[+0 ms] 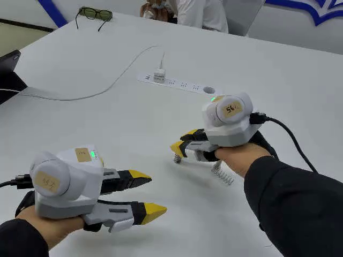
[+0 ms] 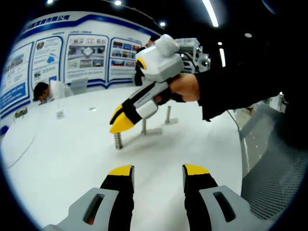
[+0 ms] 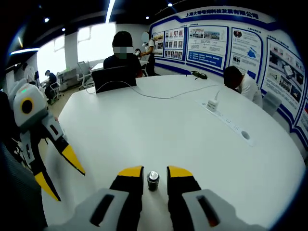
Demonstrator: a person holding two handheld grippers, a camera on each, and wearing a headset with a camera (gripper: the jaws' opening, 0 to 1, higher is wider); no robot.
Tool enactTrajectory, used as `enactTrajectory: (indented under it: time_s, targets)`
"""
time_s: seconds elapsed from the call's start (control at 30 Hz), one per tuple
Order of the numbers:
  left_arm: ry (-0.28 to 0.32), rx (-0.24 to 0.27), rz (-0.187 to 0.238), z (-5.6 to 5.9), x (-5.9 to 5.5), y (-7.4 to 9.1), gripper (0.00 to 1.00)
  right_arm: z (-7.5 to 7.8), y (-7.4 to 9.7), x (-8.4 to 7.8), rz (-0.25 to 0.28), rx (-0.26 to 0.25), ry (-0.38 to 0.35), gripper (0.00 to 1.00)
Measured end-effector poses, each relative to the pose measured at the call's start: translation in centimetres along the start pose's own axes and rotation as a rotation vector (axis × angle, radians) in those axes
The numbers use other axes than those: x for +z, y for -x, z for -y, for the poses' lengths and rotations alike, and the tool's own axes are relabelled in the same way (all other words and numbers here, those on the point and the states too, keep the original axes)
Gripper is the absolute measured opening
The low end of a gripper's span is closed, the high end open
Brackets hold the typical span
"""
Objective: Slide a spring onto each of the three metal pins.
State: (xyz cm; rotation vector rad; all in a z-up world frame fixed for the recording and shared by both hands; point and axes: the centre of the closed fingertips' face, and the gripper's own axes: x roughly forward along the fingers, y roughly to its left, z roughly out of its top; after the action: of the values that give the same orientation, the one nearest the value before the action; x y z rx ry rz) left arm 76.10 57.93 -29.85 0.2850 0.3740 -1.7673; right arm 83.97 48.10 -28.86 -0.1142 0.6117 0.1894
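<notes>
1. Spring (image 1: pixel 177 159) coils wrap one upright metal pin (image 3: pixel 153 179) on the white table (image 1: pixel 107 118). This sprung pin is the landmark for the rest.
2. Nearer the person than the sprung pin, and to its left, the left gripper (image 1: pixel 146 194) is held above the table. Its yellow-tipped jaws are spread wide with nothing between them.
3. At the sprung pin, the right gripper (image 1: pixel 178 149) points down over it. In the right gripper view its jaws stand a little apart on either side of the pin's top, with a thin gap on each side.
4. Just right of the sprung pin, a loose spring (image 1: pixel 222 173) lies flat on the table beside the right hand (image 1: pixel 241 158).
5. In the left gripper view, two more pins stand upright beyond the sprung pin: a second pin (image 2: pixel 144 126), with the loose spring lying at its foot, and a third pin (image 2: pixel 168 114).
6. Well beyond the sprung pin lies a white power strip (image 1: pixel 177 83) with a charger (image 1: pixel 159 74) plugged in.
7. Farthest from the sprung pin, dark glasses (image 1: pixel 95 13) rest near the table's far edge.
</notes>
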Motion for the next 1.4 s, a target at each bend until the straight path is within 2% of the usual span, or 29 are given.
enactTrajectory:
  time_s: [0.33,0.63,0.8,1.0,1.4]
  targets:
    - [-0.025,-0.014,0.004,0.1,0.9,-0.5,0.41,1.4,4.2,3.0,0.116,-0.038,-0.051,0.20]
    - [-0.048,-0.032,0.007,0.4,1.7,-1.1,0.41,1.8,7.4,3.7,0.167,-0.078,-0.055,0.20]
    - [-0.054,-0.041,0.007,0.5,1.7,-1.3,0.41,1.9,8.9,3.1,0.181,-0.106,-0.067,0.20]
    - [-0.054,-0.052,0.005,0.6,1.6,-1.7,0.41,2.3,10.4,1.5,0.180,-0.138,-0.092,0.20]
    - [-0.060,-0.071,-0.002,0.9,1.8,-2.2,0.41,2.9,12.0,-1.7,0.163,-0.183,-0.135,0.20]
